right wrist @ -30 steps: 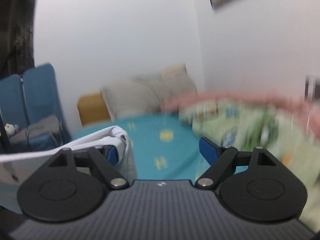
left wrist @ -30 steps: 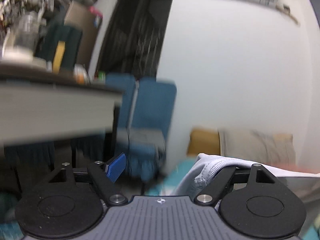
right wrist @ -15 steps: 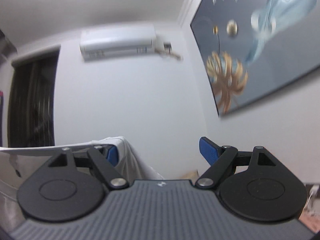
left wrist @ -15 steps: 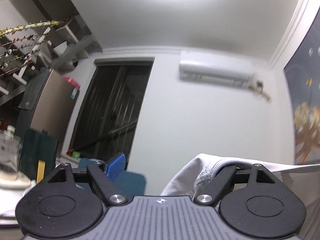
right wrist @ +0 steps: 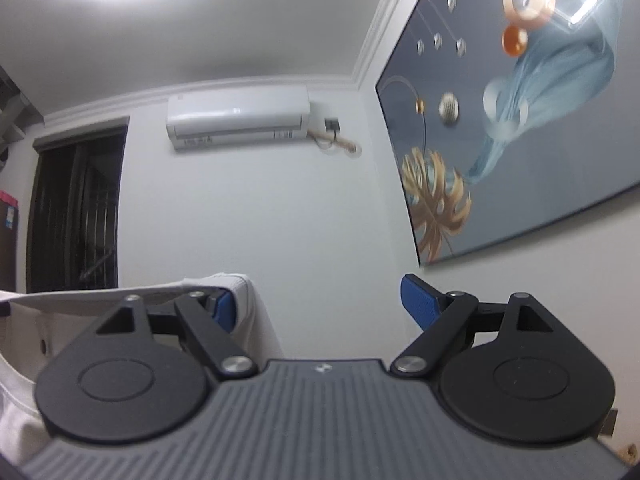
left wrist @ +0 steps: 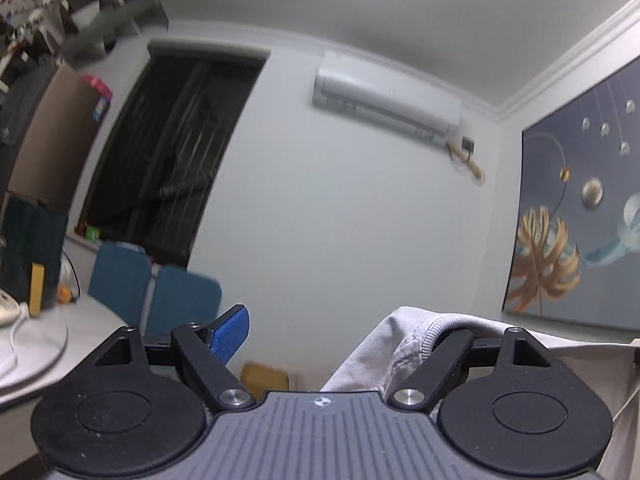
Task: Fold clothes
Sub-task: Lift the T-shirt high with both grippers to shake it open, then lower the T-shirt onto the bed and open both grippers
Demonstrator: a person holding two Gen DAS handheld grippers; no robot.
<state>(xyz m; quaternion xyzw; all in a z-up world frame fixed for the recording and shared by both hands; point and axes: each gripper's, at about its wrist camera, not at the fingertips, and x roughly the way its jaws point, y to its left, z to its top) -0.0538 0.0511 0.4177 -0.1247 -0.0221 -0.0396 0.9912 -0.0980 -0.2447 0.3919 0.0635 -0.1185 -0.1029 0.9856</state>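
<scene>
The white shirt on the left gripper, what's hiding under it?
The white shirt drapes over the left gripper's right-hand finger, hiding its blue pad. Only the black linkage shows beneath. The other blue pad is bare.

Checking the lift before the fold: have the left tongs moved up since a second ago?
Yes. The left tongs rose: the desk edge and blue chairs that filled the view earlier now sit low, and the air conditioner appears mid-frame. The white garment hangs over one finger.

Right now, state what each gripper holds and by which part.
Neither pinches anything. A white garment hangs by its ribbed edge over one finger of the left gripper, and over one finger of the right gripper.
</scene>
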